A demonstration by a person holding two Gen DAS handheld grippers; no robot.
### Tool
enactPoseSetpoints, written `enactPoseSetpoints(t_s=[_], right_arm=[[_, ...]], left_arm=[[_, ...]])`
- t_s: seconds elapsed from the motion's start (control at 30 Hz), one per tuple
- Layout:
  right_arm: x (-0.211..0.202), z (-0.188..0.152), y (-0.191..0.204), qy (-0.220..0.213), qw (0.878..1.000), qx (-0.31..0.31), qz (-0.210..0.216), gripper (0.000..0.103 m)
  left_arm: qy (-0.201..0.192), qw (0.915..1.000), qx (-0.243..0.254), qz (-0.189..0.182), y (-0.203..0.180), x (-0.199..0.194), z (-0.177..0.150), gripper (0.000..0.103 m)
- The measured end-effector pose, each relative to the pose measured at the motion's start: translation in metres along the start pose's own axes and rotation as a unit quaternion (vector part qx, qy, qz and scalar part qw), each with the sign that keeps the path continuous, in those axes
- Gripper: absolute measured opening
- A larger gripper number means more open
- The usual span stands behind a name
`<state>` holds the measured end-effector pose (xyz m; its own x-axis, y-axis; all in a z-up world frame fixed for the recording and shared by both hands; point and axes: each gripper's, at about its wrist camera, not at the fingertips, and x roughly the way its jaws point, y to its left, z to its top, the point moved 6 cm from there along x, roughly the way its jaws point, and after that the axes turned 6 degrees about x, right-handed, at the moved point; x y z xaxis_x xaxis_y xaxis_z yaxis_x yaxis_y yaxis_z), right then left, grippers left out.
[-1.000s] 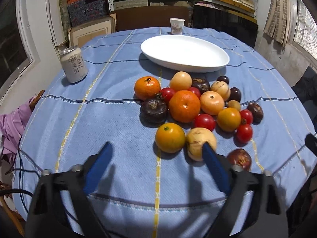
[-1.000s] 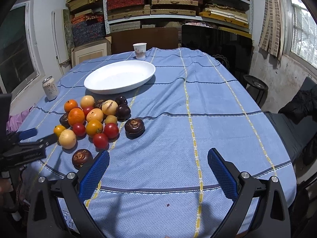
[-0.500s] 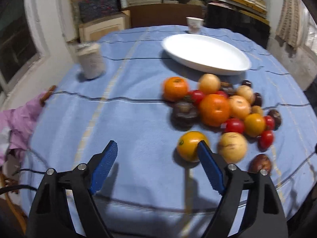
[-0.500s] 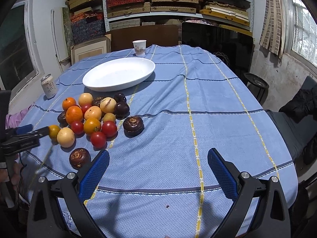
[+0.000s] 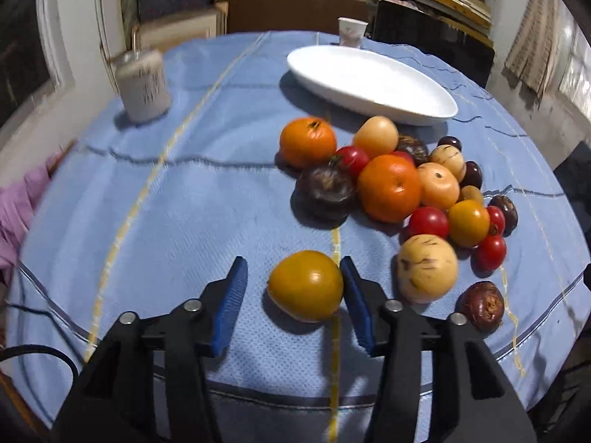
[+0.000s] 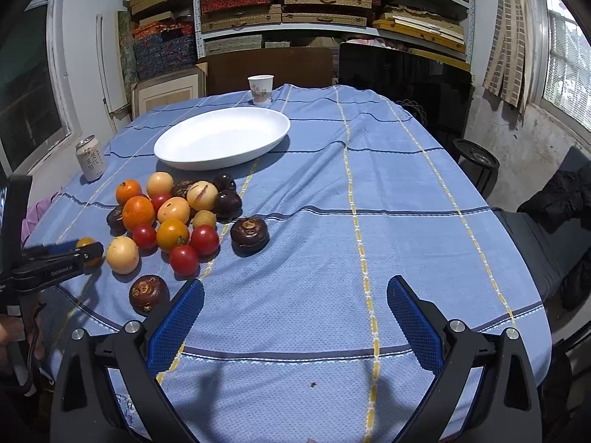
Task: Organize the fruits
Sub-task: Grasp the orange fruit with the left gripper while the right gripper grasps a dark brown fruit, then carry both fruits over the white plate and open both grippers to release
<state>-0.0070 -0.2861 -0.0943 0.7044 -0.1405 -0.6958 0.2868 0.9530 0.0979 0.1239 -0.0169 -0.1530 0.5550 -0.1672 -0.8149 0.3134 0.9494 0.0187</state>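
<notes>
**Left fingers closing round yellow-orange fruit; right gripper idle**

Left gripper (image 5: 293, 284) sits low over the counter (image 5: 184, 221) w/ a yellow-orange fruit (image 5: 306, 285) between its blue fingers (image 5: 356, 306). Jaws have just been closing. Right-hand pad touches the fruit's side; the other pad is apart from it, cloth visible in the gap, so no full grip yet. Fruit rests on the blue striped cloth, alone, near the front of the fruit pile (image 5: 406, 188).

Pile = oranges, red tomatoes, pale yellow round fruit, dark purple-brown ones, bunched just in front of the white oval plate (image 5: 369, 85). Plate has nothing in it.

Right gripper (image 6: 295, 313): fingers spread wide, nothing between them, over bare cloth well apart from the pile.

Writing: left tool's arm reads approx. "GenRobot.AI" in the right wrist view. Drink can (image 6: 89, 158) at counter's left edge carries dark characters, too small to read. Paper cup (image 6: 260, 88) at far edge has a faint print, illegible.
</notes>
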Motion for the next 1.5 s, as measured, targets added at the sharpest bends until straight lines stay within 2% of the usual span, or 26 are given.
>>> enactPoseSetpoints(t_s=[0.13,0.27,0.33,0.37,0.47,0.57,0.67,0.77,0.8,0.93,1.13,1.33,1.5], right_arm=[[0.006,0.0,0.002,0.006,1.0,-0.002,0.002,0.1],[0.014,0.009,0.008,0.012,1.0,-0.024,0.014,0.1],[0.021,0.019,0.012,0.019,0.999,-0.039,0.015,0.09],[0.023,0.023,0.014,0.019,0.999,-0.046,0.017,0.088],[0.041,0.034,0.023,0.031,0.997,-0.069,0.006,0.088],[0.066,0.031,0.036,0.062,0.994,-0.092,0.012,0.088],[0.088,0.025,0.046,0.083,0.991,-0.107,-0.002,0.083],[0.102,0.024,0.049,0.093,0.99,-0.106,-0.009,0.069],[0.107,0.023,0.05,0.098,0.989,-0.107,-0.012,0.061],[0.116,0.02,0.057,0.11,0.988,-0.105,0.014,0.038],[0.097,0.023,0.054,0.064,0.993,-0.094,0.032,0.038],[0.086,0.017,0.048,0.06,0.994,-0.081,0.051,0.037],[0.083,0.018,0.041,0.057,0.994,-0.068,0.062,0.037]], left_arm=[[-0.013,0.9995,0.029,0.004,-0.01,-0.001,-0.004,0.037],[-0.041,0.9984,0.023,-0.031,-0.01,-0.002,-0.007,0.037],[-0.052,0.9978,0.019,-0.035,-0.01,-0.005,-0.007,0.037],[-0.061,0.9974,0.017,-0.035,-0.009,-0.007,-0.006,0.037],[-0.06,0.9972,0.013,-0.042,-0.01,-0.006,-0.006,0.037],[-0.06,0.9972,0.008,-0.045,-0.008,-0.005,-0.005,0.037],[-0.053,0.9976,0.01,-0.044,-0.01,-0.003,-0.006,0.037],[-0.049,0.9978,0.011,-0.043,-0.01,-0.001,-0.006,0.037],[-0.048,0.9978,0.012,-0.043,-0.01,-0.001,-0.006,0.037],[-0.045,0.998,0.019,-0.04,-0.013,0.0,-0.005,0.037],[-0.05,0.9974,0.021,-0.048,-0.014,-0.001,-0.006,0.037],[-0.068,0.9959,0.007,-0.058,-0.008,-0.006,-0.005,0.037],[-0.08,0.9957,0.017,-0.044,-0.011,-0.012,-0.005,0.037]])
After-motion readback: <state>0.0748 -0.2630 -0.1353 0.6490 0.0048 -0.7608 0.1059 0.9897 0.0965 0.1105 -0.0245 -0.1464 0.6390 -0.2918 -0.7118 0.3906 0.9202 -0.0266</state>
